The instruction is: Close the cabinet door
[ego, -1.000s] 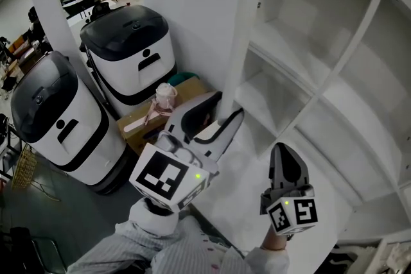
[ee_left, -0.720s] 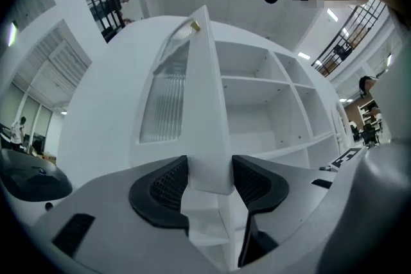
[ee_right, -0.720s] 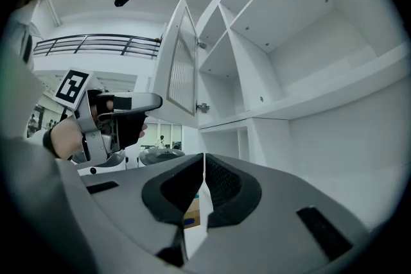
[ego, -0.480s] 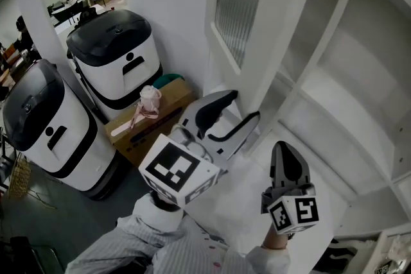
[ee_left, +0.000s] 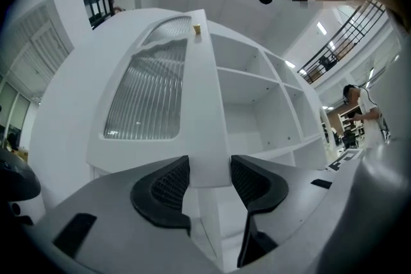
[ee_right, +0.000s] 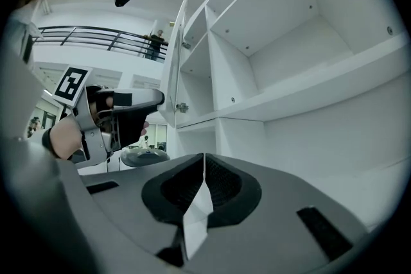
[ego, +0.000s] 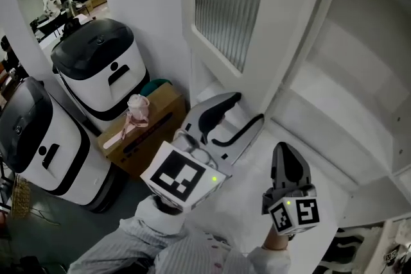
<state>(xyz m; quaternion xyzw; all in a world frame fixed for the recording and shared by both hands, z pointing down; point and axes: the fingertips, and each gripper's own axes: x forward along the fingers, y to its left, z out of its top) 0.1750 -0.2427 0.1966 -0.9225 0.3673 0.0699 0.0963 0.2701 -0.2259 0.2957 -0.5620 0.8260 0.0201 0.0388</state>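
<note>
The white cabinet door [ego: 237,3] with its ribbed glass pane stands part open in front of the shelves [ego: 347,93]. My left gripper [ego: 241,111] straddles the door's lower edge. In the left gripper view the door [ee_left: 151,93] has its edge between the wide-set jaws of my left gripper [ee_left: 210,179], which is open; I see no squeeze on the edge. My right gripper [ego: 284,154] hangs shut and empty to the right, below the open shelves. In the right gripper view, my right gripper [ee_right: 204,170] has its jaws together, and the left gripper [ee_right: 122,115] shows at the door [ee_right: 173,61].
Two white machines with black lids [ego: 96,67] [ego: 38,138] stand on the floor at the left. A cardboard box [ego: 138,131] with a pink cup [ego: 135,109] on it sits beside the cabinet's side. The shelves [ee_right: 308,74] are bare. People are far off in the background.
The door has swung round towards the cabinet, so its glass pane now faces me. My left gripper moved with its lower edge. The right gripper has barely shifted.
</note>
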